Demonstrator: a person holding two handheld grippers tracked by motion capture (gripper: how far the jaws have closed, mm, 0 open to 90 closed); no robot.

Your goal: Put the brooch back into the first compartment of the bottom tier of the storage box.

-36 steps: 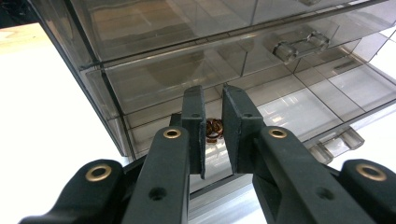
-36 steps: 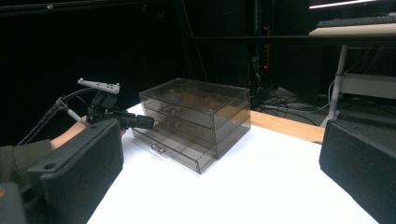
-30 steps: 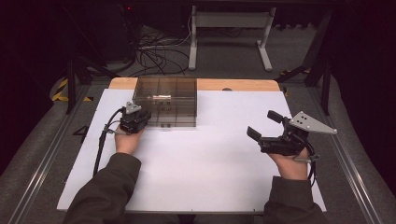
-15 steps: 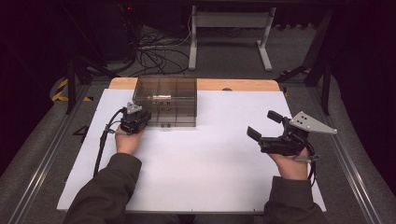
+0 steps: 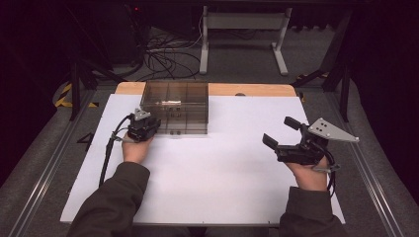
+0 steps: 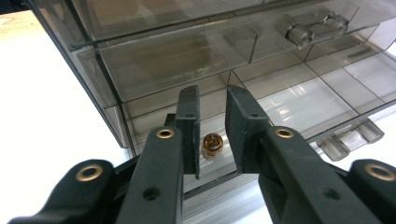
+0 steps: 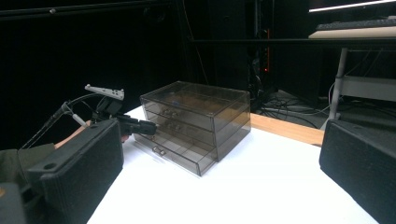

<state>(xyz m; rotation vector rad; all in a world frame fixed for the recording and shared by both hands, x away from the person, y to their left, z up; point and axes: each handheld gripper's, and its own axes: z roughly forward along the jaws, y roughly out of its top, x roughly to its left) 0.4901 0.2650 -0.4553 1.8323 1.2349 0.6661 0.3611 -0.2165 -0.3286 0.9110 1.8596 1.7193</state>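
Observation:
A smoky see-through drawer box (image 5: 174, 106) stands at the back left of the white table top (image 5: 217, 173). My left gripper (image 5: 148, 124) is at its front left corner, jaws pointing into the box front (image 6: 261, 70). In the left gripper view its jaws (image 6: 212, 93) stand a narrow gap apart, and a small brass-coloured round piece (image 6: 211, 143) shows in that gap, low in the bottom drawer. The jaws look clear of it. My right gripper (image 5: 280, 131) hovers at the right, wide open and holding nothing. In the right gripper view the left gripper (image 7: 140, 126) meets the box (image 7: 196, 123).
Two clear drawer handles (image 6: 317, 29) (image 6: 350, 137) show on the box front. A wooden strip (image 5: 247, 90) runs along the table's far edge. Beyond it are cables (image 5: 168, 54) and a metal stand (image 5: 242, 34). White surface lies open between the two hands.

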